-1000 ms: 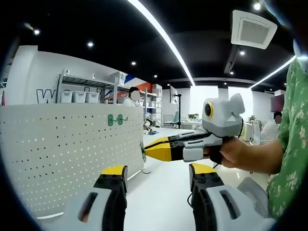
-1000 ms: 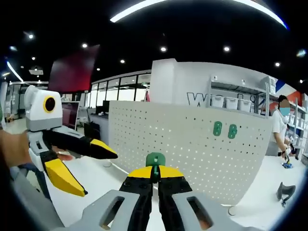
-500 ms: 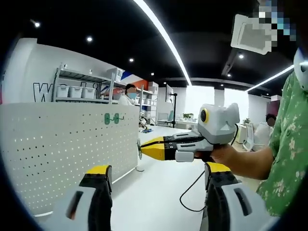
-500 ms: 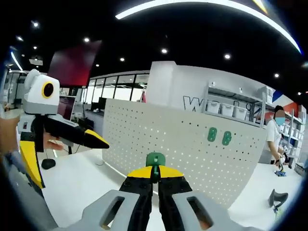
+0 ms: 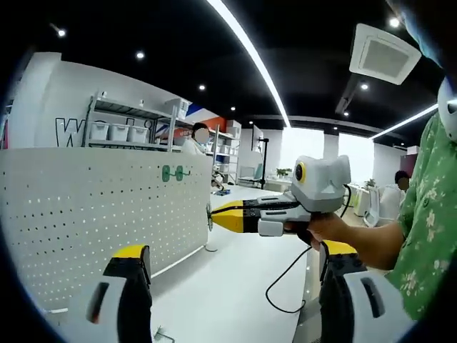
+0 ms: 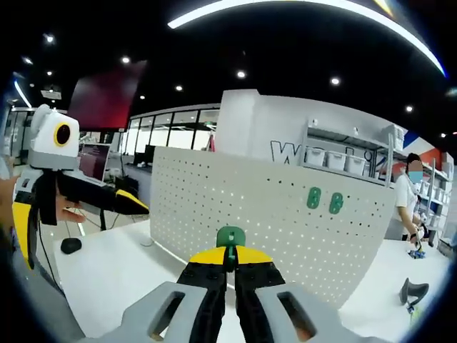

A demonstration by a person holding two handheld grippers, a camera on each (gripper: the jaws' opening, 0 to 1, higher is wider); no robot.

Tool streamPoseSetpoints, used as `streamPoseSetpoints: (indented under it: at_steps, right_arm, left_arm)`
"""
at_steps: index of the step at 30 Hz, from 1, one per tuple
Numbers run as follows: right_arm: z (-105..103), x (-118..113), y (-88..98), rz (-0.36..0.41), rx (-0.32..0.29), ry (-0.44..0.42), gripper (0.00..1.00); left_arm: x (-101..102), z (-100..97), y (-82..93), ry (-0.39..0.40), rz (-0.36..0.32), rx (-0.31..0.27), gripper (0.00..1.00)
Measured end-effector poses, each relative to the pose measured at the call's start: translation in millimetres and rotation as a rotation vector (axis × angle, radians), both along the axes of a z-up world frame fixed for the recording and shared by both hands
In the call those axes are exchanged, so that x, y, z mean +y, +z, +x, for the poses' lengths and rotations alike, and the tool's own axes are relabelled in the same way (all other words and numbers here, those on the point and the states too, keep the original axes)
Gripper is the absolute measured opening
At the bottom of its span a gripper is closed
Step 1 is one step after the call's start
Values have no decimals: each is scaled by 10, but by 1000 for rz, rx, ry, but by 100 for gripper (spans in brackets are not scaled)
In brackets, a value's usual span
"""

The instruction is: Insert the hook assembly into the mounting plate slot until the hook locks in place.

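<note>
A white pegboard mounting plate [image 6: 278,229] stands upright on a white table; two green hooks [image 6: 323,201] hang near its top right. In the right gripper view my right gripper [image 6: 230,256] is shut on a green hook assembly [image 6: 230,238], held in front of the plate and apart from it. In the left gripper view the plate [image 5: 93,214] fills the left side with the green hooks [image 5: 173,172] on it. My left gripper [image 5: 235,286] is open with wide-spread jaws and nothing between them. The right gripper [image 5: 214,216] comes in from the right, its yellow tip near the plate's edge.
A person's hand [image 5: 335,229] and green floral sleeve [image 5: 428,214] hold the right gripper. A black cable [image 5: 282,282] trails over the white table [image 5: 228,293]. Shelves with white bins [image 6: 343,158] and a person [image 6: 414,193] stand behind the plate. The left gripper [image 6: 78,193] shows at the left.
My left gripper's jaws have spread wider apart. Both views have shifted slightly; the right gripper still holds the green hook assembly in front of the plate.
</note>
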State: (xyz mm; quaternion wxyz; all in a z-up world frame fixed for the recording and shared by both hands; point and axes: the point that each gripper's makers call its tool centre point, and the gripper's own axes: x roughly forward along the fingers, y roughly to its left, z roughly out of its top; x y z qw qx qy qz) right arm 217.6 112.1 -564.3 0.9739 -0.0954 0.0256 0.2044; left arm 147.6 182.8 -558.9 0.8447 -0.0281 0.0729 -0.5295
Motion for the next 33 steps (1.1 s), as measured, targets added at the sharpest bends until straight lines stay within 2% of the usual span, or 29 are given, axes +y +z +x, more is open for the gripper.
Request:
streamPoseSetpoints:
  at_steps: [7, 23, 29, 33]
  right_arm:
    - [216, -71, 101, 17, -11, -34, 1]
    - [960, -251, 543, 27, -91, -119, 1]
    - [1190, -254, 604, 28, -94, -126, 1]
    - [1352, -295, 578, 37, -86, -142, 1]
  left_arm:
    - [62, 11, 18, 28, -5, -4, 100]
    - [263, -25, 14, 79, -2, -7, 100]
    - [325, 13, 19, 98, -4, -7, 100]
    - [351, 39, 13, 108, -2, -5, 100]
